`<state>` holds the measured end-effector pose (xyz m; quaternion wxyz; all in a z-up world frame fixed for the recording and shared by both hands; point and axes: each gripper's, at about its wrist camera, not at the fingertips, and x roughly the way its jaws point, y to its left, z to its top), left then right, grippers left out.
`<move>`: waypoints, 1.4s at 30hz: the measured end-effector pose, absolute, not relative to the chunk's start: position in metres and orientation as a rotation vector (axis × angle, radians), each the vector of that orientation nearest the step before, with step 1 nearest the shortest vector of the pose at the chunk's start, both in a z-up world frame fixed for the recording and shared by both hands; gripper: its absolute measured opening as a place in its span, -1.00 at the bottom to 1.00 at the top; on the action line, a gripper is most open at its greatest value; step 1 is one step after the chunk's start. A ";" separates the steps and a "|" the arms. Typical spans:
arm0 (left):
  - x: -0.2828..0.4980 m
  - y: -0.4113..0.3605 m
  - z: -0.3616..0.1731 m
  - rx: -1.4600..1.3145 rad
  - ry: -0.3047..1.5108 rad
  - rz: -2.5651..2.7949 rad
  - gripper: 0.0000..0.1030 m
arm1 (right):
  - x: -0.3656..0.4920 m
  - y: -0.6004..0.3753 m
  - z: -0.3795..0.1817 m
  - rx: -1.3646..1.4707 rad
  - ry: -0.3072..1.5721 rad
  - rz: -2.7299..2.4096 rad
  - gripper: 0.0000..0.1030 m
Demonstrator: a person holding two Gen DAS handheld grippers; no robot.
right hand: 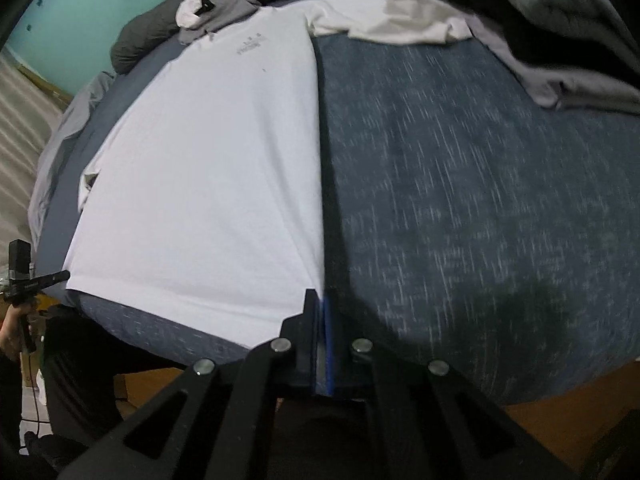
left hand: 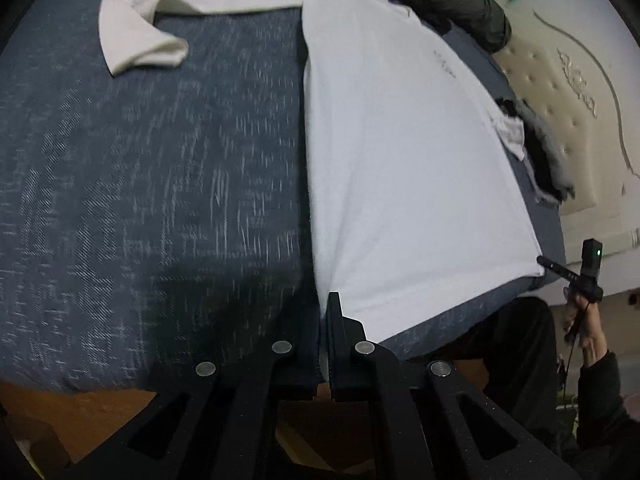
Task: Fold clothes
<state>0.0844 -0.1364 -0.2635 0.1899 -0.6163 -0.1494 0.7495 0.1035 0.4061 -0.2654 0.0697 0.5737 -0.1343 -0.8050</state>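
1. The white shirt lies flat on the blue bedspread, its hem toward the near bed edge.
2. The left gripper is clamped on one bottom hem corner.
3. The right gripper pinches the opposite hem corner.

A bed covered in a dark blue heathered sheet carries everything here. A white long-sleeved shirt lies flat on it, one sleeve stretched sideways and bent back near its cuff. Along the far edge rest a dark grey rolled piece, perhaps a pillow or jacket, and a heap of grey and black clothes.
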 end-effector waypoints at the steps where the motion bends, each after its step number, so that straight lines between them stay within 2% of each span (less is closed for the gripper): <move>1: 0.085 -0.136 -0.266 -1.737 -0.413 2.102 -0.94 | 0.104 0.406 -0.269 1.734 -0.410 -2.419 -0.96; 5: 0.087 -0.137 -0.265 -1.736 -0.403 2.113 -0.94 | 0.106 0.408 -0.278 1.745 -0.456 -2.408 -0.96; 15: 0.083 -0.129 -0.265 -1.747 -0.336 2.124 -0.94 | 0.113 0.399 -0.284 1.770 -0.421 -2.393 -0.96; 19: 0.083 -0.123 -0.264 -1.769 -0.275 2.137 -0.86 | 0.112 0.394 -0.287 1.801 -0.393 -2.386 -0.95; 23: 0.081 -0.131 -0.255 -1.784 -0.256 2.170 -0.65 | 0.112 0.399 -0.286 1.834 -0.443 -2.373 -0.79; 25: 0.078 -0.135 -0.244 -1.772 -0.239 2.208 -0.31 | 0.112 0.403 -0.281 1.845 -0.457 -2.380 -0.69; 27: 0.070 -0.138 -0.230 -1.740 -0.216 2.256 -0.20 | 0.106 0.412 -0.268 1.811 -0.470 -2.419 -0.67; 30: 0.049 -0.131 -0.214 -1.690 -0.151 2.332 -0.19 | 0.094 0.427 -0.244 1.730 -0.494 -2.496 -0.34; 31: 0.039 -0.127 -0.210 -1.670 -0.145 2.355 -0.19 | 0.086 0.432 -0.237 1.694 -0.508 -2.525 -0.14; 35: 0.000 -0.115 -0.200 -1.585 -0.147 2.427 -0.17 | 0.044 0.445 -0.218 1.580 -0.545 -2.591 -0.14; 37: -0.017 -0.108 -0.198 -1.552 -0.155 2.442 -0.17 | 0.024 0.447 -0.206 1.549 -0.496 -2.629 -0.13; 42: -0.058 -0.076 -0.210 -1.507 -0.203 2.440 -0.17 | -0.020 0.478 -0.196 1.567 -0.540 -2.696 -0.11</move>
